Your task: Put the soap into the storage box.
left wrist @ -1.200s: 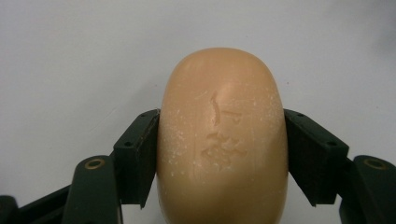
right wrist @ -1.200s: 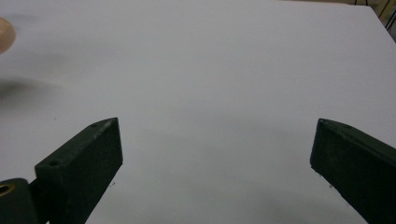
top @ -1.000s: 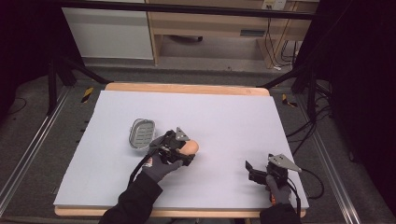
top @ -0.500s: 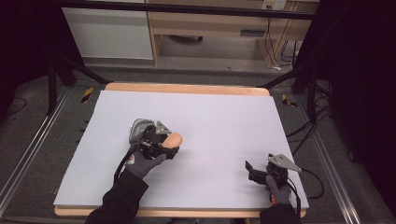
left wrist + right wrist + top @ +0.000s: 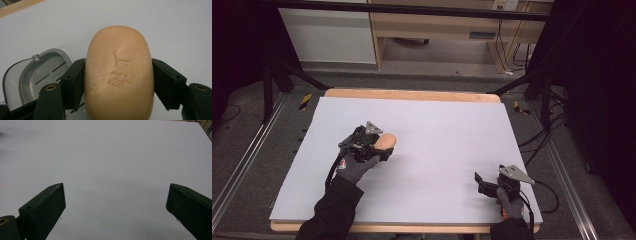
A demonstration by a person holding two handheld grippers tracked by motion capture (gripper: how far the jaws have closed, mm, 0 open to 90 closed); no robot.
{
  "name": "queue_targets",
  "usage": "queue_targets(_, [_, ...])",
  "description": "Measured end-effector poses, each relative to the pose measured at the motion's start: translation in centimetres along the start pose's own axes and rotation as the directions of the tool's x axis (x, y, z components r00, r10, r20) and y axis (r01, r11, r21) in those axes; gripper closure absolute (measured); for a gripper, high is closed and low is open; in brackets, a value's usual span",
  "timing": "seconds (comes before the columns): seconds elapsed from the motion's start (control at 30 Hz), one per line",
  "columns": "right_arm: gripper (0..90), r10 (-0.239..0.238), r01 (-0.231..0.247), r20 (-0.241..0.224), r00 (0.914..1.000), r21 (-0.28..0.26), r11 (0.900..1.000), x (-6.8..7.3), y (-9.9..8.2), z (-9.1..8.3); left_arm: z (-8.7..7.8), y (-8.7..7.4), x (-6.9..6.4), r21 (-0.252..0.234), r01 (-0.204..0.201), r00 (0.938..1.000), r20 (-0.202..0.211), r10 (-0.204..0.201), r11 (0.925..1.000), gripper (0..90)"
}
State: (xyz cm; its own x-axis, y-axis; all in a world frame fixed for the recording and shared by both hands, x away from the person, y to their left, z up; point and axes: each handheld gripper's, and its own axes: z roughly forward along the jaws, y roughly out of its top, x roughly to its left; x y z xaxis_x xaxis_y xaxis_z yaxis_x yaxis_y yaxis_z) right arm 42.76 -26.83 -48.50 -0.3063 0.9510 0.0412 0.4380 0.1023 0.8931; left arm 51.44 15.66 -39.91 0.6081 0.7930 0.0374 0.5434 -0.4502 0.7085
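the soap (image 5: pixel 118 72) is tan with a stamped mark. the dish (image 5: pixel 41 72) is grey, the desk (image 5: pixel 452 125) pale lilac-white, wood-edged.

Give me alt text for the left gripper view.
A tan bar of soap is clamped between the left gripper's black jaws, over the white table surface. A grey soap dish lies lower left.

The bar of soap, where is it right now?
The soap is clamped between the left gripper's fingers, at the left of the high view, with the grey soap dish just beside and below it.
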Motion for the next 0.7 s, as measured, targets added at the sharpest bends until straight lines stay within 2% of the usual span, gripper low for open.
queue_targets(0.17, [2.6,0.002,-0.002,-0.003,1.0,0.0,1.0,0.0,0.0,0.0,-0.1,-0.2,1.1,-0.016,0.043,0.9988,-0.023,-0.044,0.9989,32.0])
queue_targets(0.27, [2.6,0.001,-0.001,-0.003,1.0,-0.001,1.0,0.0,0.0,0.0,-0.2,-0.3,1.7,0.001,0.036,0.9987,-0.037,-0.036,0.9994,32.0])
queue_targets(0.4, [2.6,0.002,-0.002,-0.003,1.0,-0.001,1.0,0.0,0.0,0.0,-0.3,-0.4,2.2,-0.008,0.054,0.9974,-0.046,-0.055,0.9985,32.0])
queue_targets(0.57, [2.6,0.002,-0.002,-0.002,1.0,-0.001,1.0,0.0,0.0,0.0,-0.3,-0.5,3.1,-0.007,0.078,0.9945,-0.07,-0.079,0.9969,32.0])
queue_targets(0.7, [2.7,0.002,-0.002,-0.003,1.0,0.0,1.0,0.0,0.0,0.0,0.1,-0.7,3.7,-0.011,0.11,0.9893,-0.095,-0.11,0.9939,32.0])
